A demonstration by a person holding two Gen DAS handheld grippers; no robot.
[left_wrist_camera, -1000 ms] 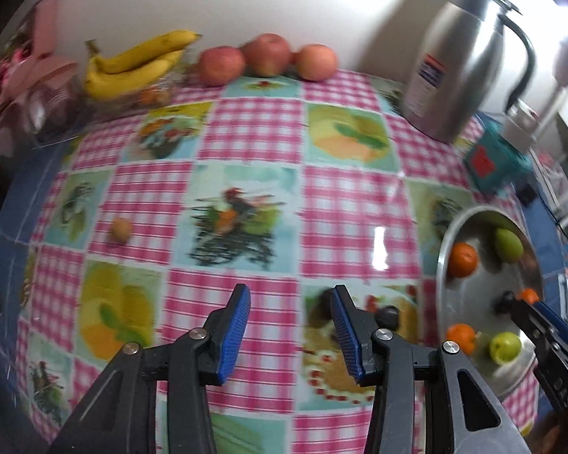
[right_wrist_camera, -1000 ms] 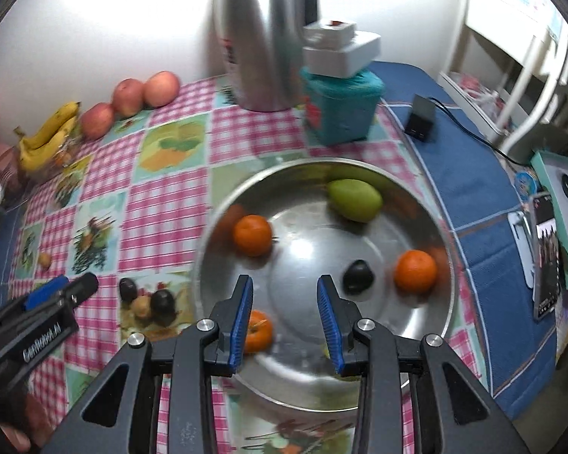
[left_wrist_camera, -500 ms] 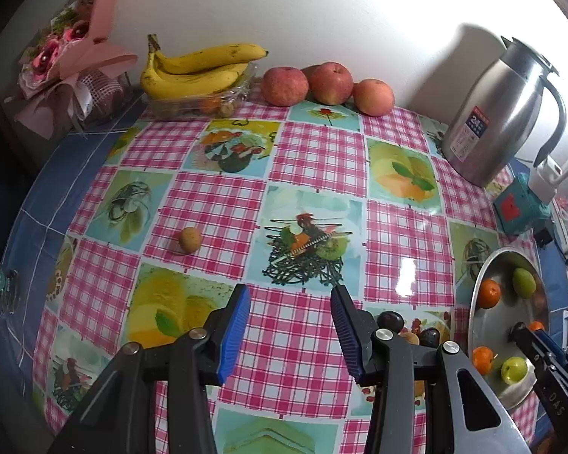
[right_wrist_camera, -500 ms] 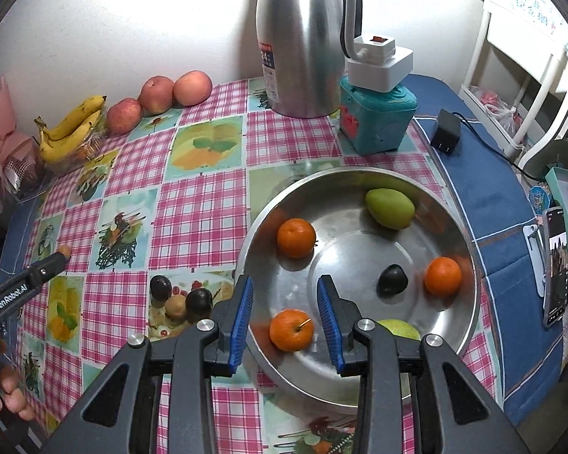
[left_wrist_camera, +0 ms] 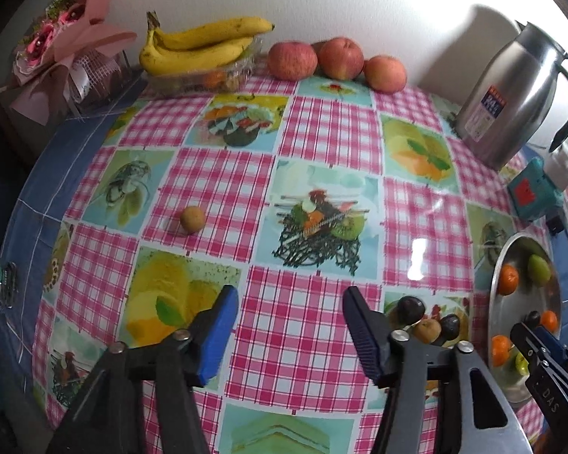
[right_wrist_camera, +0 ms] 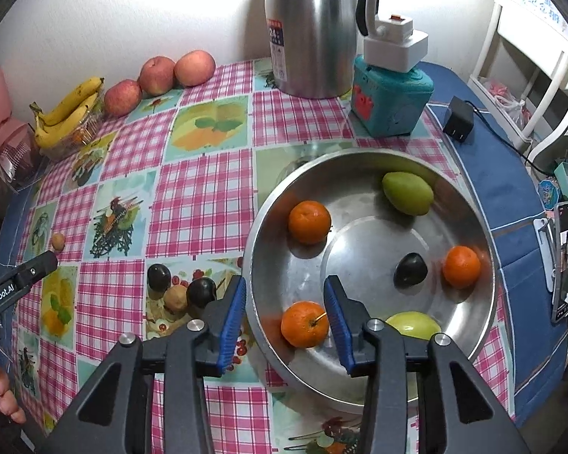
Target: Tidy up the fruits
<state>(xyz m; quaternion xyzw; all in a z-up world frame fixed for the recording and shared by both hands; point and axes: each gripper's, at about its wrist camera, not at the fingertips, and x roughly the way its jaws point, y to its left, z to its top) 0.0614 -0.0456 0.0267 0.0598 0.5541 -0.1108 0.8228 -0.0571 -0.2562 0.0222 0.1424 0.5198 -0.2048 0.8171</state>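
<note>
Bananas (left_wrist_camera: 200, 47): upper left of the left-wrist frame, lying on a clear tray against the wall; long axis across the frame, stems at the left, tips toward the right.
Small tan fruit (left_wrist_camera: 191, 219): left of centre in that frame, alone on the checked tablecloth (left_wrist_camera: 322, 132), well apart from everything else; round, no axis to speak of.
Left gripper (left_wrist_camera: 289, 335): lower middle of the left-wrist frame, jaws opening, nothing between them, only cloth beneath.
Apples (left_wrist_camera: 335, 58): top centre, three in a row along the wall.
Dark plums and brown fruit (right_wrist_camera: 180, 289): lower left of centre in the right-wrist frame, a tight cluster on the cloth just beside the steel bowl (right_wrist_camera: 469, 204).
Right gripper (right_wrist_camera: 284, 319): lower middle of that frame, jaws opening astride the bowl's near rim; stemmed orange (right_wrist_camera: 304, 323) seen between the pads, apparently untouched.
Green mango (right_wrist_camera: 407, 193): upper right inside the bowl; long axis from upper left to lower right.
Step in hand: probably gathering loose fruit into the bowl, both grippers empty and readying.
Next move: likely the left reaching up-left to straddle the lone tan fruit; small and round, so a centred, gentle closing to stop it rolling.
</note>
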